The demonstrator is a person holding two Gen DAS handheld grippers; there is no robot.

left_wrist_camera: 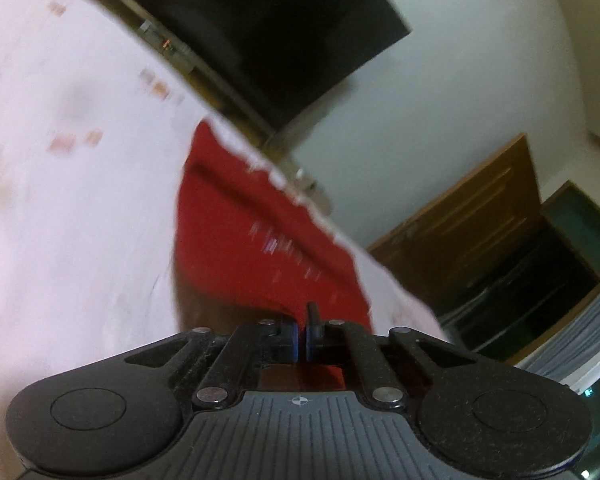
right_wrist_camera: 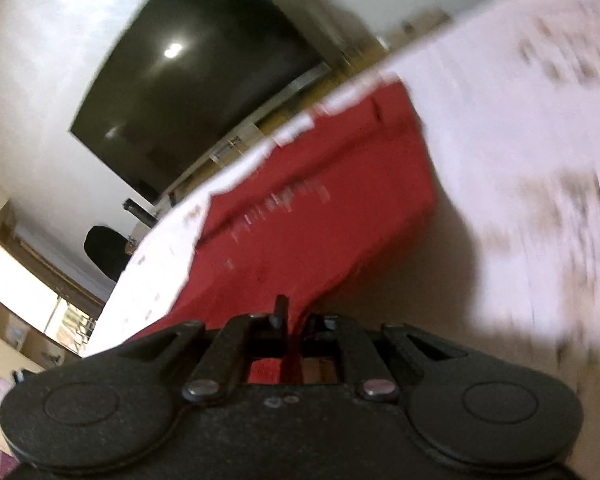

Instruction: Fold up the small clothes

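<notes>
Both grippers are pinching the near edge of the red garment (left_wrist_camera: 260, 220); left gripper (left_wrist_camera: 302, 340) and right gripper (right_wrist_camera: 290, 326) are clamping cloth that is stretching away across the white patterned sheet (left_wrist_camera: 60, 200), its far edge ahead.

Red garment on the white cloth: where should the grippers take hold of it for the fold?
At the near hem of the red garment, coming from the near side: it lies flat on the white cloth. Left gripper and right gripper already pinch it there.
</notes>
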